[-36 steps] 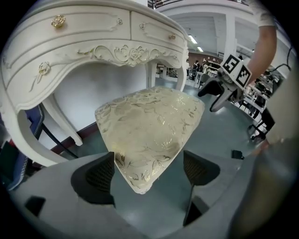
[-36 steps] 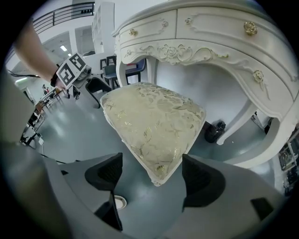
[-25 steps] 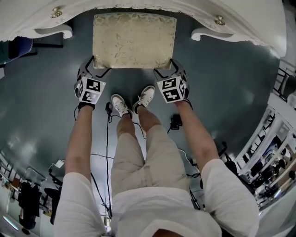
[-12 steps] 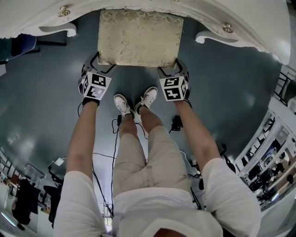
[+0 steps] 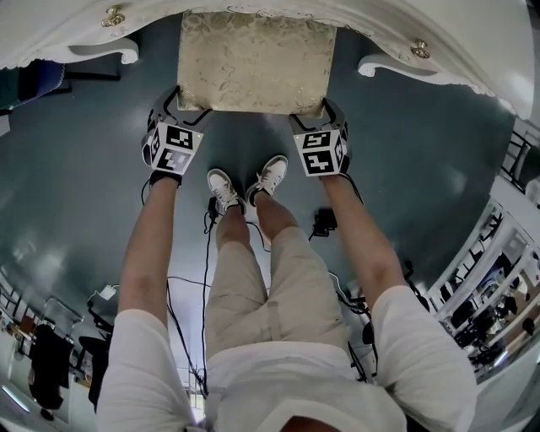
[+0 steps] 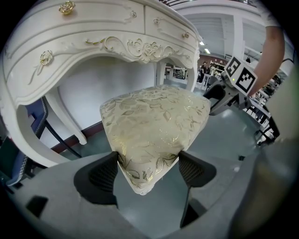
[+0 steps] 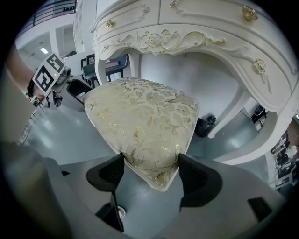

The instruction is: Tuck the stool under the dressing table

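The left tool (image 5: 181, 101) is clamped on the near left corner of the stool (image 5: 253, 63). In the left gripper view its two dark pads press against either side of the gold-patterned cushion corner, which bulges out between them. The right tool (image 5: 314, 114) grips the near right corner the same way, and in the right gripper view its pads bear on both flanks of the cushion with the corner's tip poking out below them. Both tools point steeply down and away from the person, and each one's marker cube (image 5: 175, 148) faces up toward the head camera.

The stool stands on the grey-blue floor (image 5: 76, 186), centred in the kneehole of the white dressing table (image 5: 51, 34). From above, the far edge of its seat lies under the table's scalloped front edge, while most of the cushion shows on the person's side. The table's curved legs (image 5: 110, 55) stand to either side of the stool, apart from it. Gold knobs (image 5: 112, 16) sit on the drawer fronts above the legs.

The person's bare forearms (image 5: 152, 245) reach forward to the two tools. A pair of white shoes (image 5: 224, 190) stands just behind the stool's near edge, between the tools. A black cable (image 5: 202, 278) trails across the floor beside the legs.
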A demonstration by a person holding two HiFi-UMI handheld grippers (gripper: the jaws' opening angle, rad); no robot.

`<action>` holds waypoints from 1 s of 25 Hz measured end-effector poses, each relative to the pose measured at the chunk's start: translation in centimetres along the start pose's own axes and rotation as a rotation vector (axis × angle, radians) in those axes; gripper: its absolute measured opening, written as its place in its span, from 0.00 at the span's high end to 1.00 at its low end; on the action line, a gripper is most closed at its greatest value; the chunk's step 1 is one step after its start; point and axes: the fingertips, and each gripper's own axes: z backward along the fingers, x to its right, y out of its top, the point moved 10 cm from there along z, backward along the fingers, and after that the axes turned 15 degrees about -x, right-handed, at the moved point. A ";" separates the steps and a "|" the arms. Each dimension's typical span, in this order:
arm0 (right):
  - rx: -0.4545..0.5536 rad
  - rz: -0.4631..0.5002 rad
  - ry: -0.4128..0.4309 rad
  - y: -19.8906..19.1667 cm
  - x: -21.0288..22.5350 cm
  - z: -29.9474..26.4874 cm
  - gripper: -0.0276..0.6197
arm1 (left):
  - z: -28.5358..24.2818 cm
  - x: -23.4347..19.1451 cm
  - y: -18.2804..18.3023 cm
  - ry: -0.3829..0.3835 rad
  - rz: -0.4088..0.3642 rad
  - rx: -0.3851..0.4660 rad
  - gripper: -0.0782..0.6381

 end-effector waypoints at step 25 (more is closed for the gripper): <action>0.012 -0.041 -0.005 5.9 4.0 -1.7 0.39 | -2.0 -5.3 5.5 0.027 0.007 0.044 0.33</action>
